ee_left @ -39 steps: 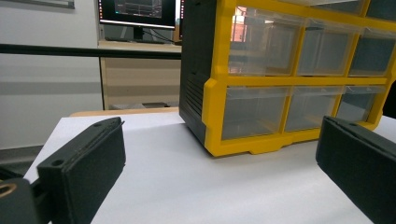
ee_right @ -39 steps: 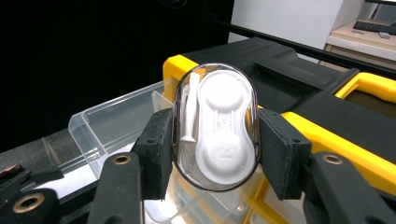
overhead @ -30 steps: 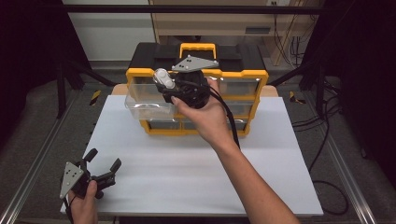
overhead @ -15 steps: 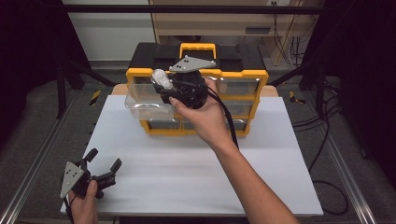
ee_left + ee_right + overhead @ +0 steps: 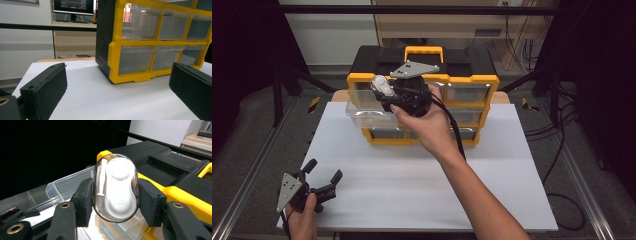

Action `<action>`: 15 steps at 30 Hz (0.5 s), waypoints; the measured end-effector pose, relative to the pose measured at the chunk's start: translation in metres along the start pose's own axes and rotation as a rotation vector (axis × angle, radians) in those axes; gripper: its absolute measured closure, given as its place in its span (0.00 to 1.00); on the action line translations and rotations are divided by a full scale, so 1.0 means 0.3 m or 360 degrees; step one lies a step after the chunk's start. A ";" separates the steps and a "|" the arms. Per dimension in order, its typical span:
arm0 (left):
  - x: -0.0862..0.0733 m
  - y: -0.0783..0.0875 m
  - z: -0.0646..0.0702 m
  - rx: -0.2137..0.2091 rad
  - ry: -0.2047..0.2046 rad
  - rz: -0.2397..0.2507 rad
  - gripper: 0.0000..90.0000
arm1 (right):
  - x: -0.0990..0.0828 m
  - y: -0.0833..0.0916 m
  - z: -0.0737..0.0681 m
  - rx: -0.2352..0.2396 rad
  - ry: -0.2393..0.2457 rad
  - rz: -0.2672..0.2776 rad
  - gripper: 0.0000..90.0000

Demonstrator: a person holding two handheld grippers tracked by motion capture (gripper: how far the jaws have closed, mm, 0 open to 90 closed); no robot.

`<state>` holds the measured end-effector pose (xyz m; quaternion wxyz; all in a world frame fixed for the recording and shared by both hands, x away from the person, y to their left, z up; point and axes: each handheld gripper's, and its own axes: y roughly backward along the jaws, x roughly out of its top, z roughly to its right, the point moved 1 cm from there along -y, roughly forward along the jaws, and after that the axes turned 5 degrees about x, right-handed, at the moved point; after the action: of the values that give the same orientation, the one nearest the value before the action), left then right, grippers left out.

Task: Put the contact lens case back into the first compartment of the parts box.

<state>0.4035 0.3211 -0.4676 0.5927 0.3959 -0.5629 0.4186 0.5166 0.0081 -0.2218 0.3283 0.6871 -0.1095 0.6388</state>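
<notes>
- Above the pulled-out clear drawer (image 5: pixel 368 111) at the upper left of the yellow organiser (image 5: pixel 472 85), the right gripper (image 5: pixel 384 90) holds a small oval clear case (image 5: pixel 115 187) with white parts inside; its two pads press on the case's long flanks.
- In the right gripper view the case stands with its long axis along the jaws, and the open drawer (image 5: pixel 67 186) lies directly below and a little beyond it, so the way in looks to be downward rather than sideways.
- The drawer's long axis runs out from the cabinet towards the person, which leaves room for the case either way round.
- The left gripper (image 5: pixel 319 176) rests at the near left corner of the white table (image 5: pixel 412 190), jaws apart on nothing, well away from the drawer; the right hand (image 5: pixel 427 125) is plainly the nearer one.
</notes>
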 end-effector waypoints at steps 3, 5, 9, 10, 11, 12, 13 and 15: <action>0.000 0.000 -0.001 0.0001 0.0001 0.0001 0.01 | 0.002 -0.005 -0.002 0.0003 0.0000 0.0003 0.54; 0.000 0.000 -0.001 0.0001 0.0001 0.0000 0.01 | 0.003 -0.007 -0.005 0.0006 0.0002 0.0003 0.54; 0.001 0.001 -0.001 0.0001 0.0001 0.0001 0.01 | 0.003 -0.012 -0.010 0.0012 0.0007 -0.0005 0.54; 0.001 0.001 -0.001 0.0001 0.0002 0.0002 0.01 | 0.003 -0.012 -0.011 0.0013 0.0008 -0.0006 0.54; 0.001 0.001 -0.001 0.0001 0.0002 0.0002 0.01 | 0.003 -0.013 -0.012 0.0014 0.0007 -0.0006 0.54; 0.001 0.001 -0.002 0.0002 0.0002 0.0003 0.01 | 0.003 -0.014 -0.012 0.0013 0.0006 -0.0004 0.54; 0.001 0.001 -0.002 0.0002 0.0003 0.0003 0.01 | 0.003 -0.015 -0.013 0.0013 0.0006 -0.0004 0.54; 0.001 0.001 -0.002 0.0002 0.0000 0.0004 0.01 | 0.003 -0.017 -0.015 0.0013 0.0005 -0.0010 0.54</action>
<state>0.4034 0.3218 -0.4672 0.5920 0.3955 -0.5631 0.4196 0.5161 0.0148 -0.2228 0.3277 0.6877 -0.1042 0.6394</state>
